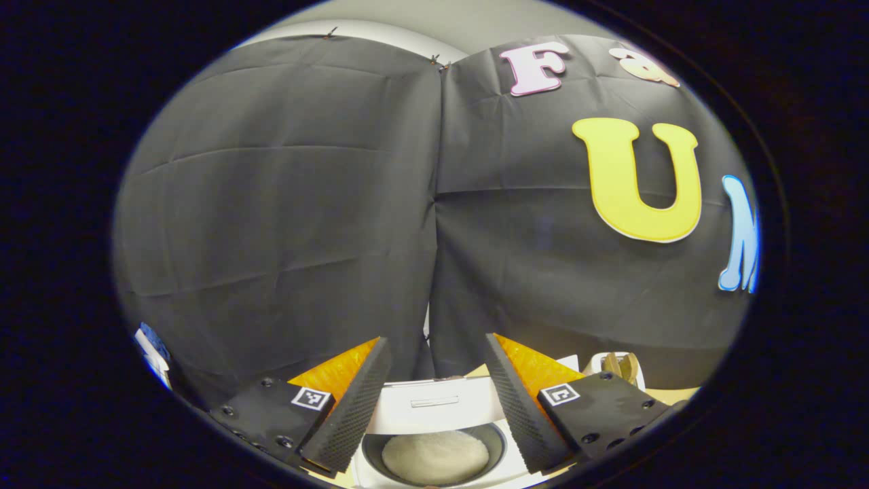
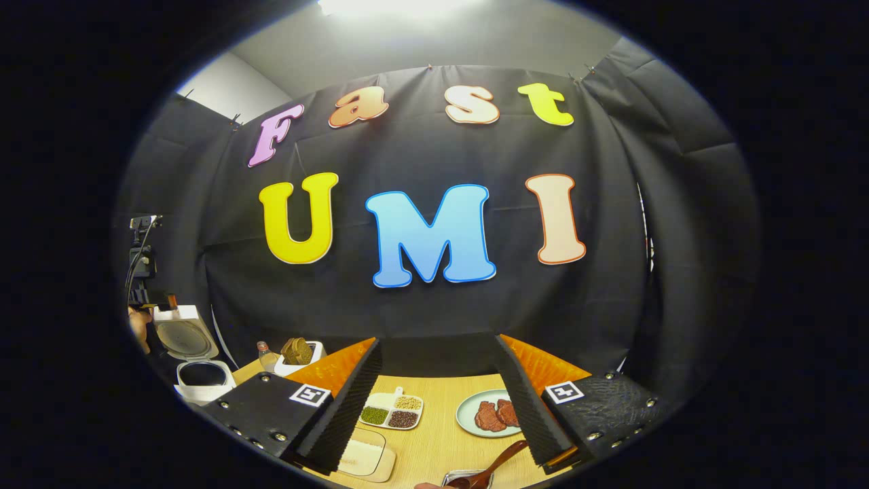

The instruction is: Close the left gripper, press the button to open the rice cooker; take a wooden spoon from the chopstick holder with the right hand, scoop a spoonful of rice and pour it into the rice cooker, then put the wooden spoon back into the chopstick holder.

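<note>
In the left gripper view the white rice cooker (image 1: 414, 411) stands with its lid up, and white rice (image 1: 434, 456) lies in its dark inner pot. My left gripper (image 1: 436, 339) hangs open above it, holding nothing. The white chopstick holder (image 1: 614, 363) with wooden utensils stands behind the right finger. In the right gripper view my right gripper (image 2: 436, 343) is wide open over the table. A wooden spoon (image 2: 495, 465) lies low between the fingers, its bowl at a metal container (image 2: 456, 479) and its handle beside the right finger. Far left are the rice cooker (image 2: 197, 377) and chopstick holder (image 2: 299, 353).
On the wooden table (image 2: 441, 435) sit a divided dish of beans (image 2: 390, 411), a plate with meat (image 2: 490, 414), a pale board (image 2: 363, 455) and a small bottle (image 2: 267, 354). A hand (image 2: 139, 326) holds the other gripper by the cooker.
</note>
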The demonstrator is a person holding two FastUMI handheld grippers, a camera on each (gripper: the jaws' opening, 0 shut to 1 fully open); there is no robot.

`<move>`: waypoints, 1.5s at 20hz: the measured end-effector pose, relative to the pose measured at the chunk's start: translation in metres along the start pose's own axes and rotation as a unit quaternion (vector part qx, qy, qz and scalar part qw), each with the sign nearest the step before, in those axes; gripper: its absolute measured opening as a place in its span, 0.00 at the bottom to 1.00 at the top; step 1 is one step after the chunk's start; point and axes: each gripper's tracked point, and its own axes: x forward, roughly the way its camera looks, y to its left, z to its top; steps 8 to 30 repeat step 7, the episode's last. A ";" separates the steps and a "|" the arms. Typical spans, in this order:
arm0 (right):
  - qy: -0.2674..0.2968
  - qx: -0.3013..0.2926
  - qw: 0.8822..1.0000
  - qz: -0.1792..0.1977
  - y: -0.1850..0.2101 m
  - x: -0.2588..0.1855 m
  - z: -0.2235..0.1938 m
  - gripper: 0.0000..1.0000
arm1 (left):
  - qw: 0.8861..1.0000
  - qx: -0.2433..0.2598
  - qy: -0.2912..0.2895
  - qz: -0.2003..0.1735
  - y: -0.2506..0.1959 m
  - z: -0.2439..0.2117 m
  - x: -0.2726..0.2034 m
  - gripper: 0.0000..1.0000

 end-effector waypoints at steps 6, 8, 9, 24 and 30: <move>0.006 -0.003 1.000 0.003 0.002 -0.015 0.000 0.99 | 1.000 -0.003 0.018 0.003 0.000 0.007 -0.001 0.96; 0.003 -0.007 1.000 0.000 0.001 -0.017 0.001 0.99 | 1.000 0.002 0.024 0.002 0.000 0.005 -0.002 0.96; 0.003 -0.007 1.000 0.000 0.001 -0.017 0.001 0.99 | 1.000 0.002 0.024 0.002 0.000 0.005 -0.002 0.96; 0.003 -0.007 1.000 0.000 0.001 -0.017 0.001 0.99 | 1.000 0.002 0.024 0.002 0.000 0.005 -0.002 0.96; 0.003 -0.007 1.000 0.000 0.001 -0.017 0.001 0.99 | 1.000 0.002 0.024 0.002 0.000 0.005 -0.002 0.96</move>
